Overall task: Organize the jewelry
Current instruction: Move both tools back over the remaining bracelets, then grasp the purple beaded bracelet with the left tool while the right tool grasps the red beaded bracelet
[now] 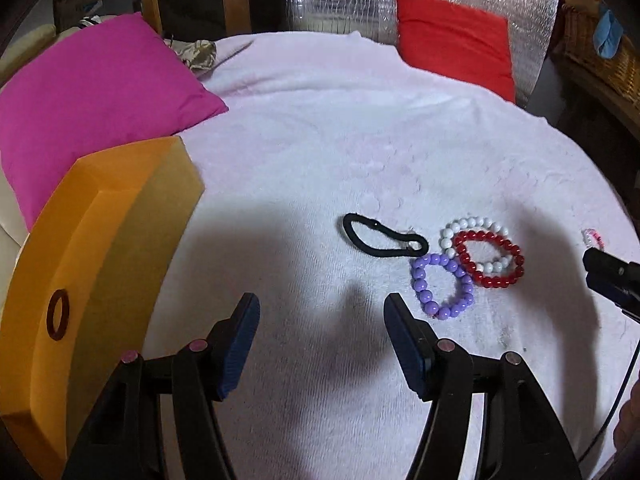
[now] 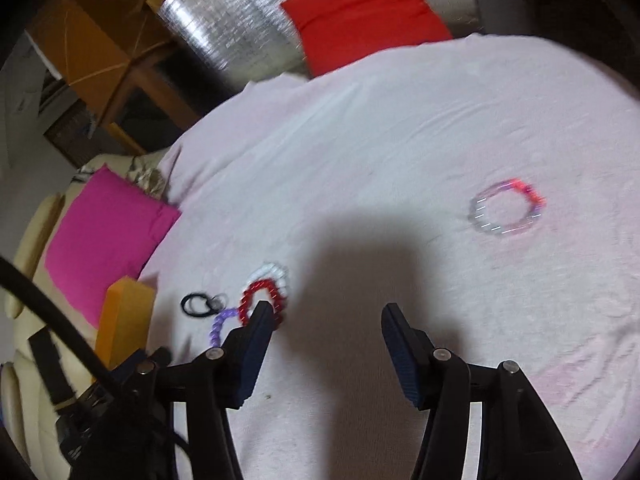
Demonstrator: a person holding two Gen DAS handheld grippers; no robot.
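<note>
Hovering both grippers, left [image 1: 322,342] and right [image 2: 326,350], over the bed [image 1: 320,140], fingers apart and empty, we judge picking comes next: bracelets [image 1: 480,256] lie clustered just beyond, orange box [image 1: 92,272] left.

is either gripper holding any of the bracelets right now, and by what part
Nothing is held. The left gripper and the right gripper both stand open over the towel, with no bracelet between their fingers.

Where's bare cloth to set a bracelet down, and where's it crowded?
Free: the pink blanket between the magenta pillow and red pillow, and between the orange foam block and black hair tie. Crowded: purple bracelet, red bracelet and white bracelet overlap.
</note>
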